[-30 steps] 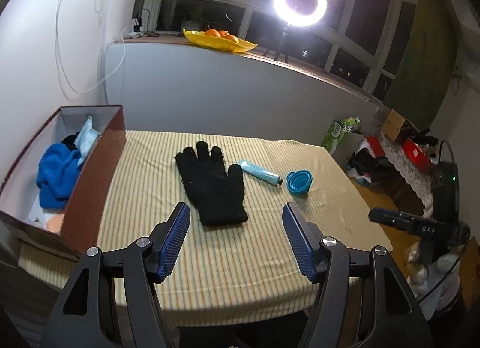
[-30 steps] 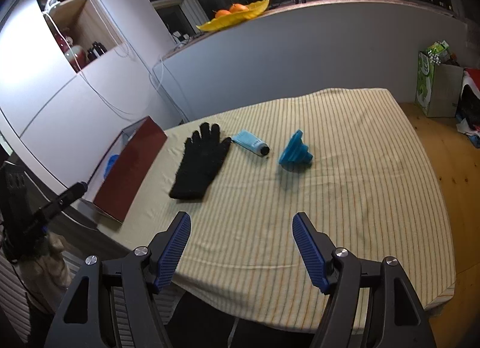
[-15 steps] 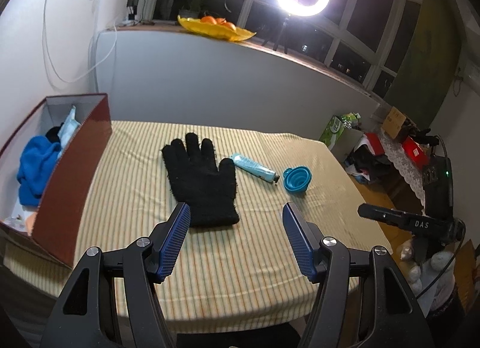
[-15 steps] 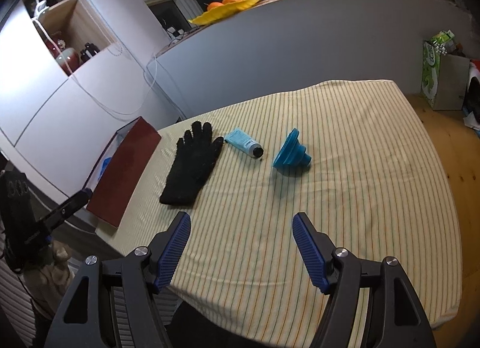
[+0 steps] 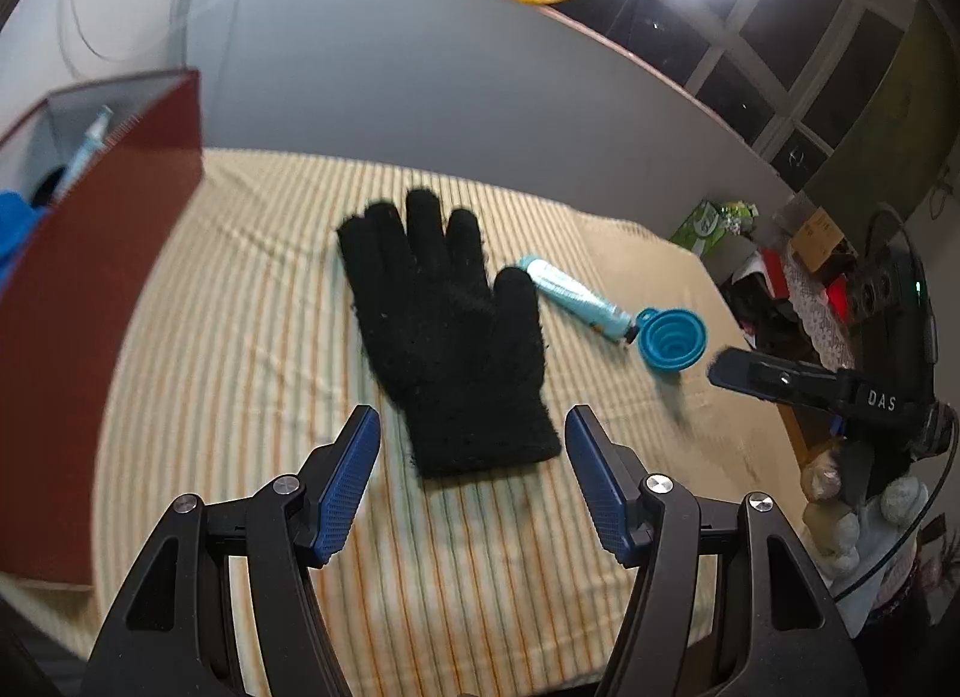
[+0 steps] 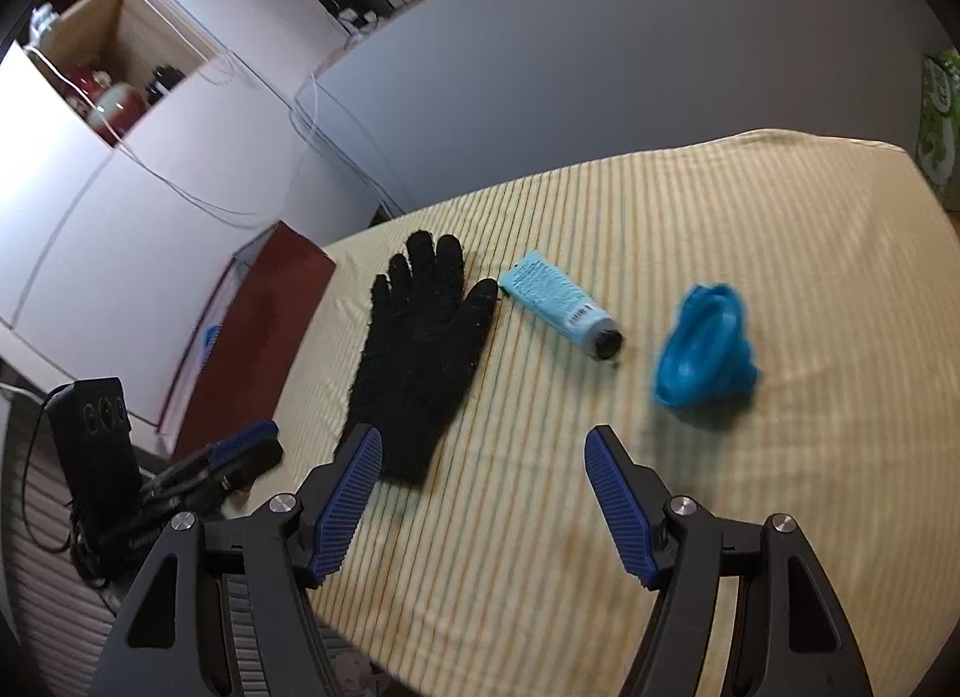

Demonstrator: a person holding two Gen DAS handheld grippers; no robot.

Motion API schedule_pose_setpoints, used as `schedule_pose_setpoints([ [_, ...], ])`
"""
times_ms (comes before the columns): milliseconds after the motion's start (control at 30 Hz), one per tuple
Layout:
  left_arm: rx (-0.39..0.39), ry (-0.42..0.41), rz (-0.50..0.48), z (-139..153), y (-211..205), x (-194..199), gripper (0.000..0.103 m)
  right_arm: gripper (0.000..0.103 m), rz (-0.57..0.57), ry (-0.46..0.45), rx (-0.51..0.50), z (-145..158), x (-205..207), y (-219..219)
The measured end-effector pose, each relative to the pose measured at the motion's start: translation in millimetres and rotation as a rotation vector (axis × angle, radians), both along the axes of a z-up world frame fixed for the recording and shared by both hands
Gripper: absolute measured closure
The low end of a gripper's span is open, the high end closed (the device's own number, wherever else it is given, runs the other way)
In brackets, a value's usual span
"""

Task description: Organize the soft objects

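A black fuzzy glove (image 5: 447, 331) lies flat on the striped tablecloth (image 5: 240, 373), fingers pointing away; it also shows in the right wrist view (image 6: 420, 361). My left gripper (image 5: 471, 478) is open and empty, just short of the glove's cuff. My right gripper (image 6: 483, 490) is open and empty, above the cloth to the right of the cuff. A red-brown box (image 5: 90, 301) at the left holds a blue cloth (image 5: 15, 229).
A light blue tube (image 5: 573, 304) and a blue collapsible funnel (image 5: 672, 340) lie right of the glove; the tube (image 6: 561, 307) and the funnel (image 6: 705, 352) also show in the right wrist view. The other gripper (image 5: 810, 385) shows at right. A grey wall stands behind the table.
Both grippers have moved forward and lower toward the glove, which now looks larger and closer. Both stay open. Nothing on the table has moved.
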State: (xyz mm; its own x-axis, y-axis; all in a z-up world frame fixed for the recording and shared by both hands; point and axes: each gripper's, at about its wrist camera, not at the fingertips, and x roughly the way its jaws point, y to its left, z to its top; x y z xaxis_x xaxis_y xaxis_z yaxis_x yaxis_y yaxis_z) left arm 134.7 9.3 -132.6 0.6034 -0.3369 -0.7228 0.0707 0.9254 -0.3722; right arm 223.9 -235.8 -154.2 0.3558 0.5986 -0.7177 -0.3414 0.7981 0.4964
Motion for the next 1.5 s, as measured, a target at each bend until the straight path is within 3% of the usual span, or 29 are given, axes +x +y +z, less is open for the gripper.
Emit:
schedule_pose_setpoints([
  [300,-0.044,0.050,-0.001,-31.1,9.3,35.1,0.039,0.037,0.045,0.094,0.028,-30.0,40.7,60.9],
  [567,-0.058,0.067,-0.028,-43.8,11.9,45.3,0.039,0.038,0.041,0.207,0.064,-57.3,57.1,80.6],
  [833,-0.060,0.046,-0.050,-45.1,7.1,53.1,0.043,0.048,0.067,0.206,0.044,-59.0,62.5,98.1],
  [1000,-0.055,0.034,-0.036,-45.8,5.6,53.3,0.051,0.058,0.077,0.241,0.086,-64.5,67.3,100.5],
  [1133,-0.061,0.023,0.002,-49.2,7.8,51.2,0.078,0.072,0.069,0.248,0.099,-68.0,68.6,96.2],
  [1233,-0.092,0.022,0.017,-50.0,13.8,49.0,0.087,0.085,0.054,0.269,0.119,-69.7,68.2,88.6],
  [1500,-0.107,-0.029,0.001,-32.8,10.6,30.5,0.092,0.093,0.076,0.179,0.094,-43.9,46.2,89.8],
])
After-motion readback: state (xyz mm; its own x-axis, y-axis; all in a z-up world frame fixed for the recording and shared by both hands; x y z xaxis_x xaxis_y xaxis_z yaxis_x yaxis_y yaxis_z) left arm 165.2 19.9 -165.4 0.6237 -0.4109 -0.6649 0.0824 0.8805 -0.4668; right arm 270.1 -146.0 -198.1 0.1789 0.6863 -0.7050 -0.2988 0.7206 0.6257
